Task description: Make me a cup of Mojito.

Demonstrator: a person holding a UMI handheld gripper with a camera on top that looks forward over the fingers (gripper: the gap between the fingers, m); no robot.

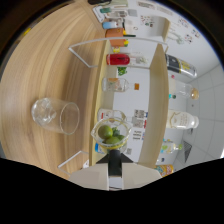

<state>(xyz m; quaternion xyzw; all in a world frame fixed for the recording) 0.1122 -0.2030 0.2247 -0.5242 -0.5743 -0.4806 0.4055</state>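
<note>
Gripper (114,161) fingers' spread impossible to tell, small glass bowl of limes (111,135) just ahead, empty glass (55,115) on wooden counter (50,65)

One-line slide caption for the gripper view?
Tool faces a glass bowl of limes just ahead, empty glass beside it on the wooden counter, bottles shelved beyond.

Green limes (109,134), red bottle (118,59), wood-grain table (50,65)

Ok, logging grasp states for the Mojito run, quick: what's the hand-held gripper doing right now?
Hand-held gripper: fingers' state cannot be told; a glass bowl of limes sits just ahead.
</note>
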